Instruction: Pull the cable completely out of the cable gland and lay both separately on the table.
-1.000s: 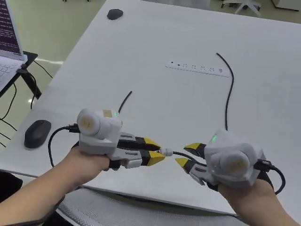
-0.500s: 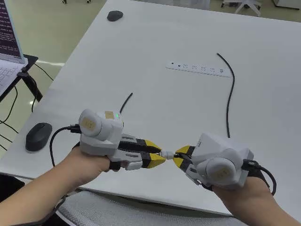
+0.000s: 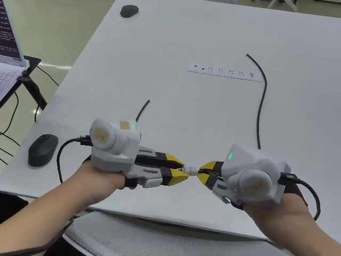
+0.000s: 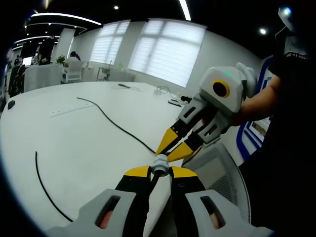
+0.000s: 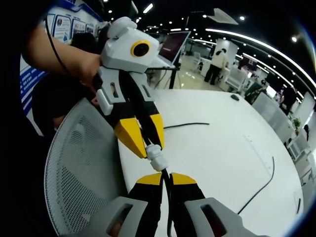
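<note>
Left gripper (image 3: 184,171) clamps the small white gland (image 3: 191,170), right gripper (image 3: 202,172) pinches the thin black cable (image 3: 260,112) just beside it; skewed pulling may slip.

1. Hard, smooth plastic on left gripper (image 3: 184,174) and right gripper (image 3: 203,174): white shells with a soft sheen, matt yellow and black at the jaw ends.
2. Smooth white plastic, faintly glossy, for cable gland (image 4: 159,164).
3. Black, matt, rubbery-looking sheath along cable (image 3: 261,106).
4. Smooth, matt white top on table (image 3: 176,101).
5. Grey open mesh, coarse-looking, on chair back (image 5: 81,163).
6. Matt dark plastic on mouse (image 3: 42,150).
</note>
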A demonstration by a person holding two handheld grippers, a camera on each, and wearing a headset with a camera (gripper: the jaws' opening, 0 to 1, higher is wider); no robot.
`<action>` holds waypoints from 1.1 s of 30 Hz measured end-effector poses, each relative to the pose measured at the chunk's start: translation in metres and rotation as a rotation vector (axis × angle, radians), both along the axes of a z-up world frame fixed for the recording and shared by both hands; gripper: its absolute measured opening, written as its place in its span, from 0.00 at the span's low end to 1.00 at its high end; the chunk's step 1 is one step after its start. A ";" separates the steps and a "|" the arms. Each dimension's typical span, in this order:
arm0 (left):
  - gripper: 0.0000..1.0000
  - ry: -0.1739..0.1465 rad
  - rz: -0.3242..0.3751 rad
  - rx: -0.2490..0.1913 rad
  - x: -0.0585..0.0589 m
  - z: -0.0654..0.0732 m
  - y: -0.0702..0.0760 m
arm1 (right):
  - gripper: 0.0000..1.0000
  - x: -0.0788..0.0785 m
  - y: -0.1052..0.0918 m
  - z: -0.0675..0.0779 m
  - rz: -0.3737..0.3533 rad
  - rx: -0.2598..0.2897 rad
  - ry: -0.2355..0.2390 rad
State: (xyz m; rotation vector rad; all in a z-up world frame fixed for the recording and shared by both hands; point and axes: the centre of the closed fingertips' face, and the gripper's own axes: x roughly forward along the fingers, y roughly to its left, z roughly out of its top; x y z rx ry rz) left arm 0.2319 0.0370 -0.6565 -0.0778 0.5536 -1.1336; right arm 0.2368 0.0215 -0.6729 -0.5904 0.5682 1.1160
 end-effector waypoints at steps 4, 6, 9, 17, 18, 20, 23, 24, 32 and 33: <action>0.14 -0.001 0.002 -0.002 0.001 0.000 0.000 | 0.00 0.001 -0.001 -0.001 -0.017 0.009 0.011; 0.14 -0.002 0.003 -0.005 0.000 0.000 0.000 | 0.00 0.001 -0.001 -0.001 -0.025 0.013 0.021; 0.14 -0.003 0.005 -0.008 0.001 0.000 0.002 | 0.00 0.004 -0.004 -0.002 -0.042 0.012 0.025; 0.14 -0.009 0.006 -0.006 0.004 0.003 0.002 | 0.00 0.008 -0.006 -0.003 -0.080 0.034 0.055; 0.14 -0.010 0.008 -0.006 0.004 0.003 0.002 | 0.00 0.008 -0.007 -0.003 -0.083 0.034 0.056; 0.14 -0.009 0.012 -0.008 0.006 0.002 0.002 | 0.00 0.010 -0.007 -0.003 -0.091 0.037 0.063; 0.14 -0.006 0.014 -0.009 0.008 0.001 0.001 | 0.00 0.012 -0.008 -0.005 -0.106 0.038 0.073; 0.14 -0.007 0.014 -0.007 0.009 0.001 0.000 | 0.00 0.012 -0.008 -0.005 -0.110 0.039 0.074; 0.14 0.000 0.022 -0.016 0.014 0.001 0.001 | 0.00 0.024 -0.024 -0.016 -0.190 0.037 0.111; 0.14 0.000 0.022 -0.017 0.014 0.001 0.002 | 0.00 0.025 -0.026 -0.017 -0.198 0.036 0.115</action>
